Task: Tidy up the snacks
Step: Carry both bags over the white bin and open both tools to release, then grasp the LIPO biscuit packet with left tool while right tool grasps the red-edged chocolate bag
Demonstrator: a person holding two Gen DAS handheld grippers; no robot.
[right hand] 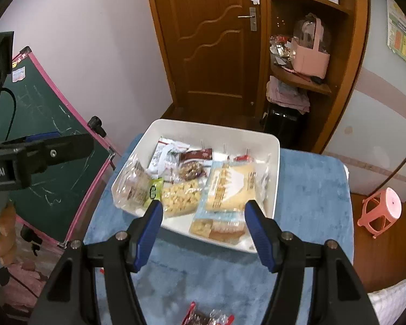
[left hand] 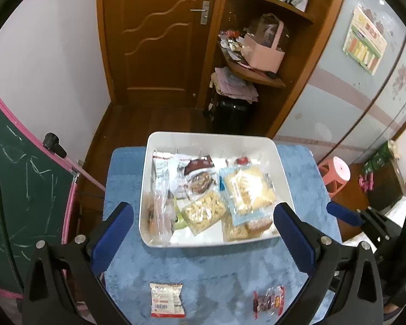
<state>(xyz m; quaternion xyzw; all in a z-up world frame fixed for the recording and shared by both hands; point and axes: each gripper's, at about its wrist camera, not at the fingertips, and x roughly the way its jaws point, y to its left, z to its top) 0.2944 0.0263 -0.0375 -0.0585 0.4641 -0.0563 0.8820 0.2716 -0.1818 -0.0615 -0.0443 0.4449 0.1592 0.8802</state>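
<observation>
— Where have they got to with the snacks?

— Most of it is already in the white bin, which sits just ahead of both sets of jaws on the blue cloth. Two packets are left out on the cloth, I'd say: a small white packet and a red-wrapped packet.

— Are the grippers holding anything?

— No. The left gripper stands as wide as it goes, with nothing between its blue pads; the bin's near edge only shows through the gap. The right gripper is about half open and empty too.

— So what's next?

— My guess is a pick-up of one of the leftovers. Both lie behind the fingertips, down near the base of the jaws, so a hand would have to pull back and dip before closing.

— Which one for which hand?

— In the right wrist view the red-wrapped packet lies below and between its jaws, so probably that one.

— How do they lie?

— The white one lies flat, long side running away towards the bin. The red one is likewise lengthwise towards the bin, slightly tilted. Jaws closing across the short width should suit either.
</observation>
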